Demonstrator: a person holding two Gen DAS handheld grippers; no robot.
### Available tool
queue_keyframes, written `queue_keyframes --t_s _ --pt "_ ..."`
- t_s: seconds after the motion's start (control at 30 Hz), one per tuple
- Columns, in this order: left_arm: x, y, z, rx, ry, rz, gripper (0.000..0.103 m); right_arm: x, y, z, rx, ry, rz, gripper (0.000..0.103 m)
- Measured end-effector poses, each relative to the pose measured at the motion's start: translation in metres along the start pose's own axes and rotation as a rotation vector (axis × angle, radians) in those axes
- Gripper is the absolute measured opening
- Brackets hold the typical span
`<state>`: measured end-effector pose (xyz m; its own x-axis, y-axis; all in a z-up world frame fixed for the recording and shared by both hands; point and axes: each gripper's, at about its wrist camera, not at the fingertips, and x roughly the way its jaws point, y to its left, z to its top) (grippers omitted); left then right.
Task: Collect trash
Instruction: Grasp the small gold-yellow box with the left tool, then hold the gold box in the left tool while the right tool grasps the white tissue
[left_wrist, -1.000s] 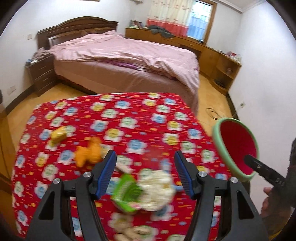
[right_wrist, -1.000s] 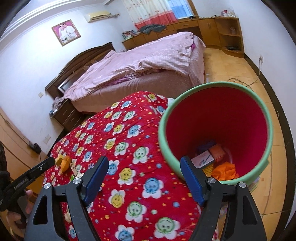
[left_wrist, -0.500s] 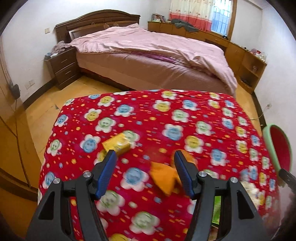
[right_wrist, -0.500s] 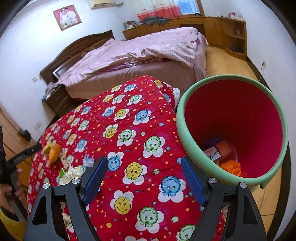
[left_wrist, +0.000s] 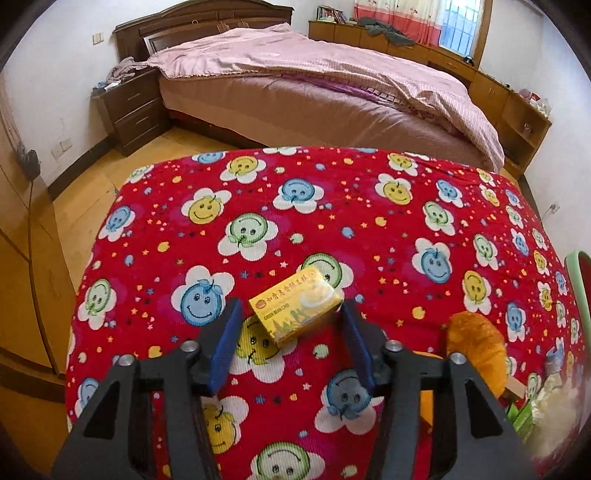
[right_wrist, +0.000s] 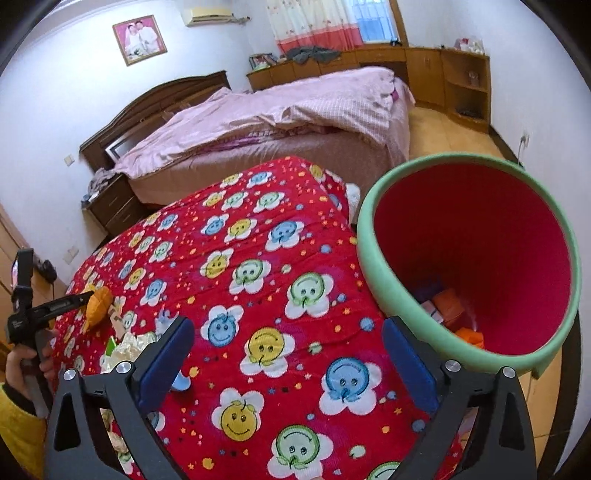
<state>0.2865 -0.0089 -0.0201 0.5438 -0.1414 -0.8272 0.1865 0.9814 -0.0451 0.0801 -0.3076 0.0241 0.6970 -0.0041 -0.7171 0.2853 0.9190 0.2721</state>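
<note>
A yellow cake box (left_wrist: 295, 306) lies on the red smiley-flower cloth (left_wrist: 332, 206). My left gripper (left_wrist: 291, 317) is open, its blue pads either side of the box's near end, not touching it. An orange crumpled wrapper (left_wrist: 476, 347) lies just to its right; it also shows in the right wrist view (right_wrist: 98, 301). White and green crumpled trash (right_wrist: 127, 345) lies near the front left. My right gripper (right_wrist: 286, 354) is open and empty above the cloth, beside the green-rimmed red bin (right_wrist: 373, 254), which holds several pieces of trash (right_wrist: 448, 306).
The table's far edge drops to a wooden floor (left_wrist: 92, 192). A bed with a pink cover (left_wrist: 314, 70) stands beyond. A nightstand (left_wrist: 129, 107) sits at the left. The bin stands on the floor off the table's right edge.
My left gripper has swung left from the white and green trash past the orange wrapper to the yellow box, now between its pads. My right gripper has drifted left over the cloth.
</note>
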Motion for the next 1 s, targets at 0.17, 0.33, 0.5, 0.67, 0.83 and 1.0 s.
queue_keyframes --t_s 0.17,0.33,0.5,0.67,0.83,1.0 --pt "-0.002 -0.003 -0.003 0.020 -0.028 0.003 0.048 0.002 0.001 -0.002 0.009 0.042 0.023 0.101" --pt "-0.015 -0.005 -0.012 0.002 -0.032 -0.021 0.048 -0.003 0.012 -0.003 -0.042 0.051 0.041 0.101" --pt "-0.046 -0.011 -0.030 -0.033 -0.062 -0.048 0.048 -0.010 0.025 -0.007 -0.085 0.048 0.072 0.101" --pt "-0.075 -0.015 -0.051 -0.086 -0.075 -0.076 0.048 -0.014 0.039 -0.010 -0.116 0.055 0.110 0.101" --pt "-0.099 -0.015 -0.073 -0.168 -0.083 -0.122 0.048 -0.019 0.055 -0.017 -0.151 0.062 0.146 0.101" --pt "-0.116 -0.023 -0.095 -0.183 -0.102 -0.091 0.048 -0.021 0.074 -0.026 -0.181 0.073 0.193 0.101"
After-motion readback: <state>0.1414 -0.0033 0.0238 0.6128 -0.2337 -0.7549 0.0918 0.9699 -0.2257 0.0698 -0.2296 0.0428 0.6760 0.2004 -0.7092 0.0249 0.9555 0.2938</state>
